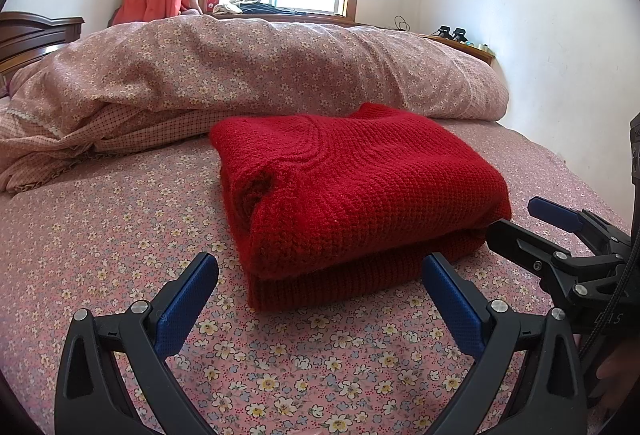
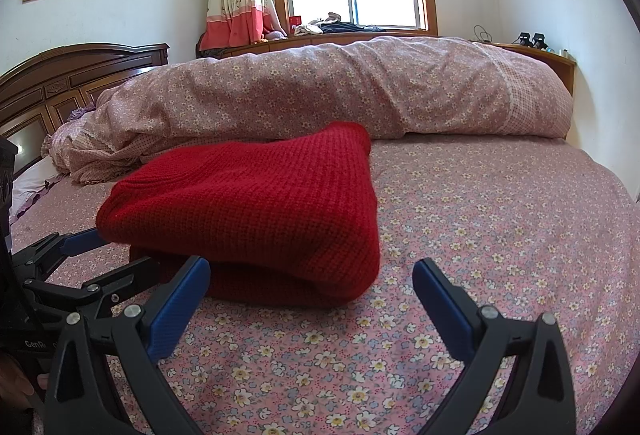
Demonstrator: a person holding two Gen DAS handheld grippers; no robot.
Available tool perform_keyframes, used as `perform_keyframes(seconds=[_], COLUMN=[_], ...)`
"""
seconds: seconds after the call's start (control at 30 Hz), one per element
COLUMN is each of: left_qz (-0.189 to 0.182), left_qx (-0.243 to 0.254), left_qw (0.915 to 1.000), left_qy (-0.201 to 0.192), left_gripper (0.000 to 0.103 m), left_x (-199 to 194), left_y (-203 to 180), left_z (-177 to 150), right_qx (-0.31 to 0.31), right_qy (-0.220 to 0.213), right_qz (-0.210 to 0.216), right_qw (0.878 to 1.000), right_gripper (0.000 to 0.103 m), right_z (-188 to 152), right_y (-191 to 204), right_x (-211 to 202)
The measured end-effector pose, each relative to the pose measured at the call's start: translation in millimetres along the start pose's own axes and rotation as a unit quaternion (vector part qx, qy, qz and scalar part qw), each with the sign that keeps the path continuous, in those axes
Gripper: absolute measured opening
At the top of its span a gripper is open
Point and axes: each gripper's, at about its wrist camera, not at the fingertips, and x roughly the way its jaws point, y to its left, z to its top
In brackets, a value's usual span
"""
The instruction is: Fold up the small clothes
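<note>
Both tongs, left tongs (image 1: 318,299) and right tongs (image 2: 310,301), are held wide and empty just short of the red sweater (image 1: 352,191), which lies folded on the bed (image 1: 100,235). Final tidying is judged best done by pressing its near edge flat, without dragging.

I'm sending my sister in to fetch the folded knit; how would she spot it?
Start at the bed under its pink floral sheet, with the rolled duvet along the far side. In front of that roll lies the red sweater, folded into a thick rectangle, the only plain, solid-red knit there.
</note>
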Motion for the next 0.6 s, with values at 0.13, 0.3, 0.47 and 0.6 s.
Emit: perform_keyframes(seconds=[0.13,0.3,0.47,0.6], left_qz=[0.0,-0.002,-0.004,-0.005], left_qx=[0.0,0.0,0.002,0.002], left_qw=[1.0,1.0,1.0,1.0], left_qy=[0.0,0.001,-0.002,-0.003], left_gripper=[0.098,0.098,0.098,0.098], left_x=[0.0,0.6,0.0,0.0], left_y=[0.1,1.1,1.3,0.6], left_z=[0.1,0.3,0.1,-0.8], right_qx=[0.0,0.001,0.002,0.003], right_qy=[0.0,0.002,0.004,0.005], right_qz=[0.0,0.001,0.001,0.001], right_qw=[1.0,1.0,1.0,1.0], right_gripper=[0.103,0.103,0.103,0.103], right_z=[0.1,-0.7,-1.9,-0.4], right_y=[0.1,-0.8,-1.9,-3.3], right_x=[0.0,1.1,1.2,2.0])
